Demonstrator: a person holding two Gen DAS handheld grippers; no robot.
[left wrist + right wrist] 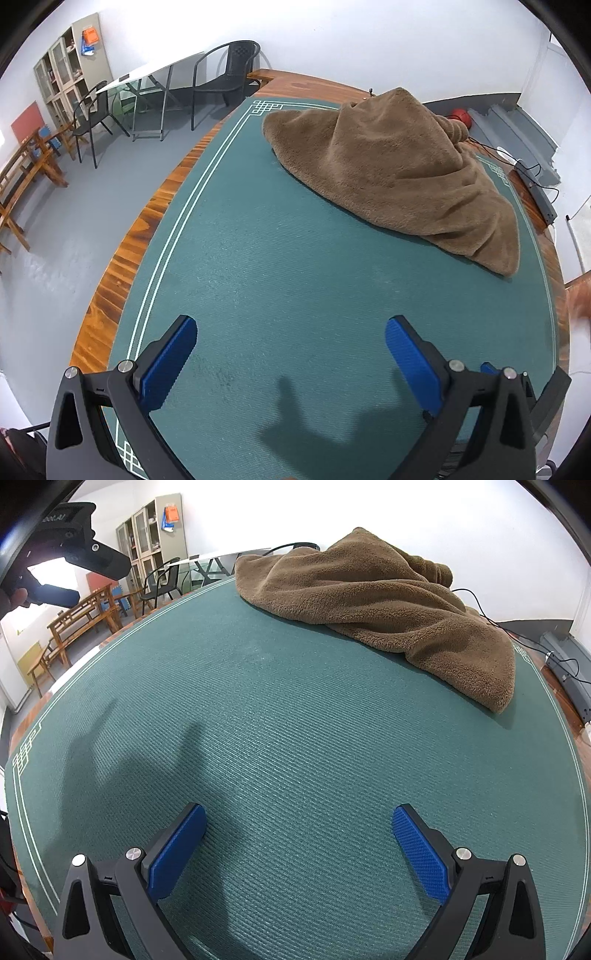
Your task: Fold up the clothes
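A brown fleece garment (399, 170) lies in a crumpled heap on the far right part of the green mat (258, 258); in the right wrist view the same garment (373, 602) sits at the mat's far side. My left gripper (291, 332) hovers open over bare mat near the front edge, well short of the garment, with nothing between its blue pads (170, 362). My right gripper (299, 819) is also open over bare mat, empty, its blue pads (421, 853) spread wide. The left gripper's body shows at the upper left of the right wrist view, held by a hand (14, 598).
The mat covers a wooden table (122, 258). Black chairs (225, 77), a glass table, wooden benches (26, 173) and a cabinet (74, 59) stand on the floor to the left. Cables and a power strip (543, 199) lie off the table's right side.
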